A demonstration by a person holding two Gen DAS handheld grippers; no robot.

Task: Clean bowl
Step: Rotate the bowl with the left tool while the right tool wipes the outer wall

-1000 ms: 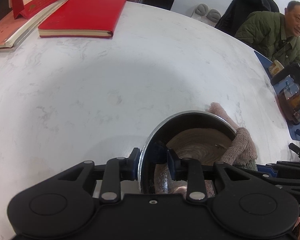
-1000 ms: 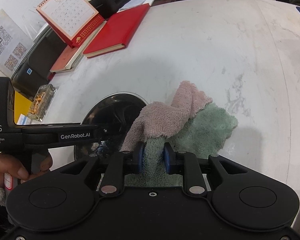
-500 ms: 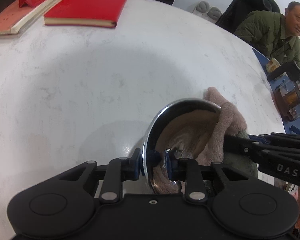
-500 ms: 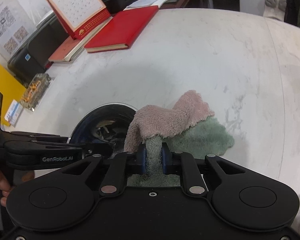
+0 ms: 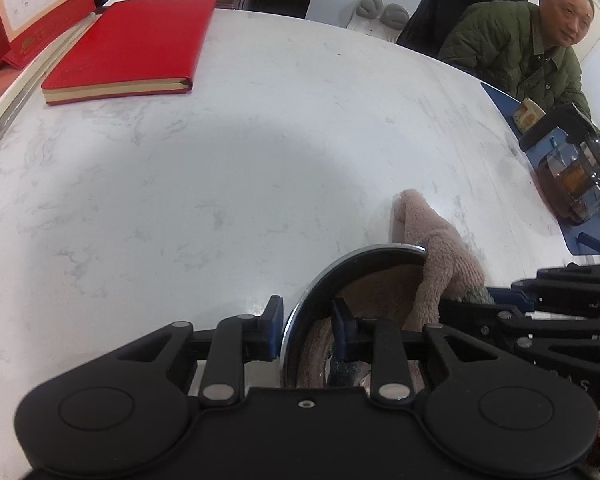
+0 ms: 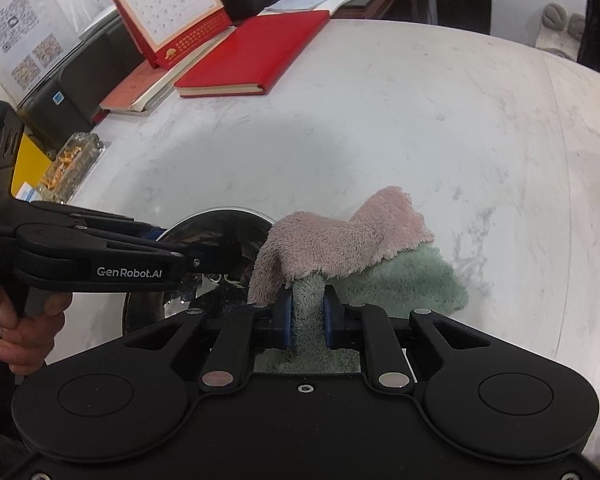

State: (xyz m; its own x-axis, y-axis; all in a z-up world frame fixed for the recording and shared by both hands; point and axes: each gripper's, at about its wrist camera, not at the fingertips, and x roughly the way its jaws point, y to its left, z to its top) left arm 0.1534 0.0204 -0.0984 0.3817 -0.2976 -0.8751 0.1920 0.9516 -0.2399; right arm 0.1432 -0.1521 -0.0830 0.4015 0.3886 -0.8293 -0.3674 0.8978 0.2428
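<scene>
with the left gripper (image 5: 306,330) pinching the rim of the steel bowl (image 5: 364,256) tilted on the marble table (image 5: 220,160) and the right gripper (image 6: 307,316) clamped on the cloth (image 6: 340,236), the thin rim could slip free under wiping pressure.

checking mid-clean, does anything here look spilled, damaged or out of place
Nothing stands out. The left gripper clamps the steel bowl's rim, and the right gripper pinches the pink-and-green cloth draped over its edge. No spill shows on the table.
</scene>
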